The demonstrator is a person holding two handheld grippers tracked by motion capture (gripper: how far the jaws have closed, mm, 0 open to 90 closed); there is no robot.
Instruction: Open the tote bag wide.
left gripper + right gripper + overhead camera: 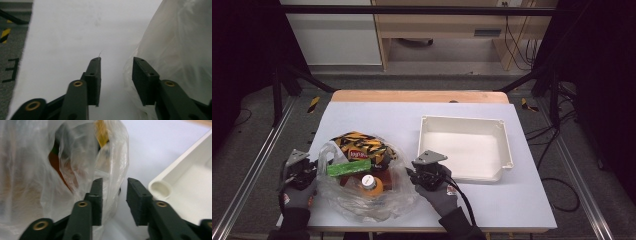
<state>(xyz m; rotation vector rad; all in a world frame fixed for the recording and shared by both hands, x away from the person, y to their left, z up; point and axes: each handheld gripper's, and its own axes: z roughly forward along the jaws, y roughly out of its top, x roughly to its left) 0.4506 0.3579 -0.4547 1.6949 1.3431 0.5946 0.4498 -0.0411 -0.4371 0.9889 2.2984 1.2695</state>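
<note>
A clear plastic bag (357,206) lies on the white table (377,114) near the front edge. Inside it I see a yellow-and-black snack packet (358,142), a green box (348,168) and a bottle with a white cap (371,184). My left gripper (315,168) rests low at the bag's left side; its jaws are open over bare table (75,37), with the bag's film (180,40) just beside the right jaw. My right gripper (410,173) sits at the bag's right side, open, its left jaw against loose film (82,157).
A white rectangular tray (462,120), with nothing in it, stands right of the bag; its rounded corner (160,188) is close to my right gripper's right jaw. The table's left edge and grey floor (10,50) lie just left of my left gripper.
</note>
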